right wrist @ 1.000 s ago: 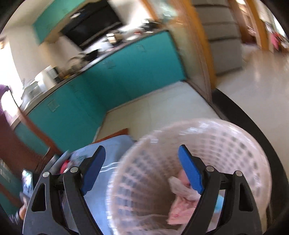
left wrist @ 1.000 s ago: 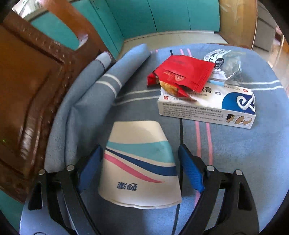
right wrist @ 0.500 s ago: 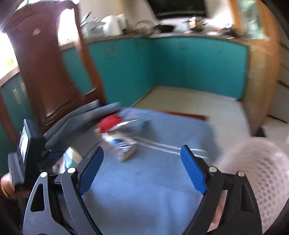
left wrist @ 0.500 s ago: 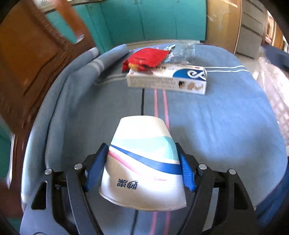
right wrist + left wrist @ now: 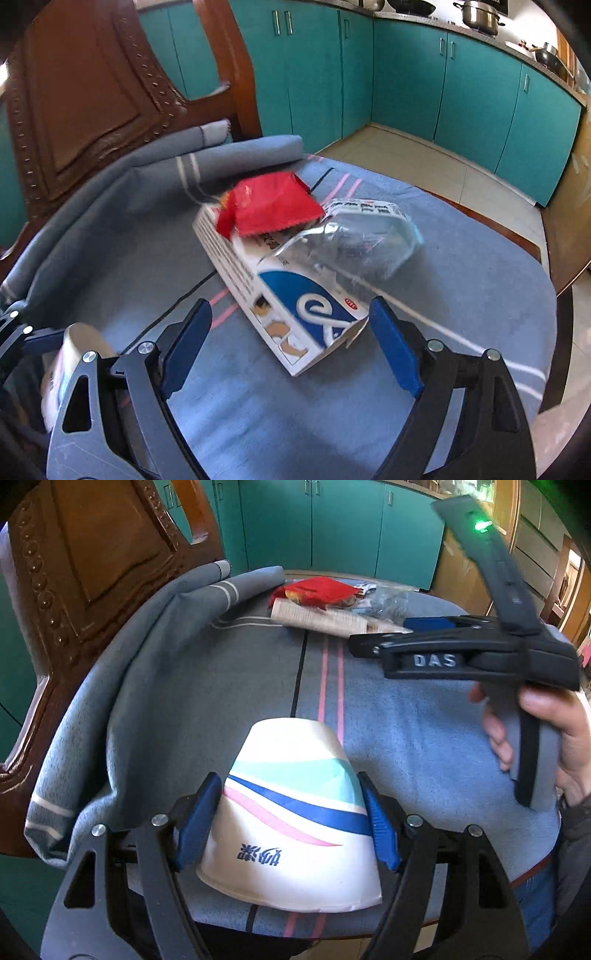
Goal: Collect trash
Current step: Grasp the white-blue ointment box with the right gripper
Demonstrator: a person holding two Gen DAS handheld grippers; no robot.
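Note:
My left gripper [image 5: 288, 827] is shut on a white paper cup [image 5: 291, 812] with blue, pink and teal stripes, held on its side over the blue cloth. The cup also shows at the left edge of the right wrist view [image 5: 70, 365]. My right gripper [image 5: 291, 347] is open and empty, its fingers on either side of the near end of a white and blue carton [image 5: 280, 295]. A red wrapper [image 5: 273, 206] and a clear plastic bag [image 5: 354, 243] lie on the carton. The right gripper also shows in the left wrist view [image 5: 424, 627], near the carton [image 5: 325, 618].
A blue striped cloth [image 5: 461, 280] covers the round table. A carved wooden chair back [image 5: 85, 572] stands at the left, with the cloth bunched against it. Teal cabinets [image 5: 406, 74] line the far wall over a tiled floor.
My left gripper has closed on the paper cup. My right gripper has swung away from the white basket to the table and now reaches the carton.

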